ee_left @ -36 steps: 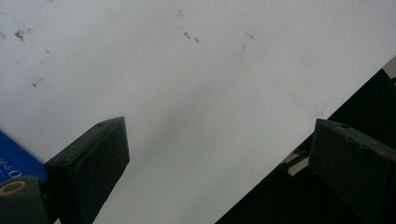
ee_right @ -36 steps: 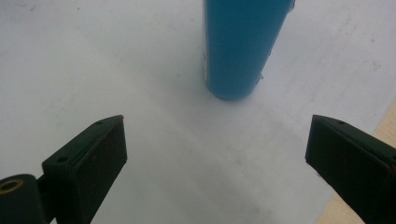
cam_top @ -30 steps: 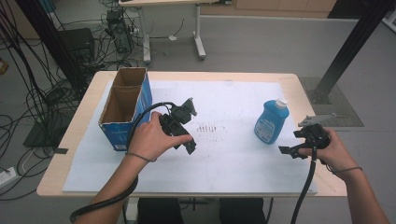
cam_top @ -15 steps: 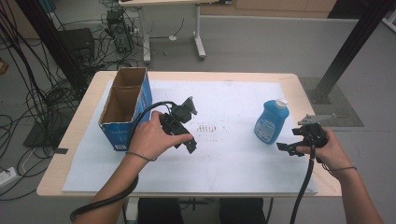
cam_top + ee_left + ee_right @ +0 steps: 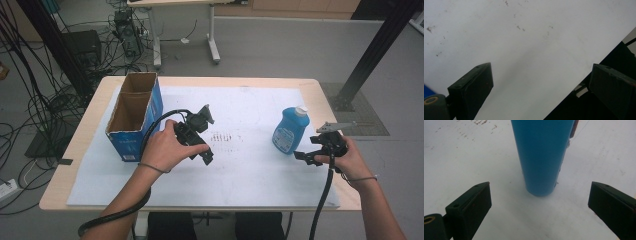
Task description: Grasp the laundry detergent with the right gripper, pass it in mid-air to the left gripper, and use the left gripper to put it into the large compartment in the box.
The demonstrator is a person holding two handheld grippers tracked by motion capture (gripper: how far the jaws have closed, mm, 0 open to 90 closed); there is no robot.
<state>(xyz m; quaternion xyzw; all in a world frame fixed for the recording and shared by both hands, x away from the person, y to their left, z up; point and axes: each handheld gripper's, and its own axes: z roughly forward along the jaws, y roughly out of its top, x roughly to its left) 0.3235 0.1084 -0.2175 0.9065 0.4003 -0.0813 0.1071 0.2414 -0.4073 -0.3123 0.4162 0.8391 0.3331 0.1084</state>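
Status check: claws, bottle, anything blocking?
Right claw open, lined up on upright blue bottle, not touching. Left claw open over white sheet. Nothing between.

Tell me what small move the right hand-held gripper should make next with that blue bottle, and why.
Probably ease the right hand-held gripper straight forward until its jaws flank the blue bottle, then close. Its jaws are spread wide, the bottle stands upright, centred between them but a little ahead, untouched. The left hand-held gripper is apart, over the white sheet.
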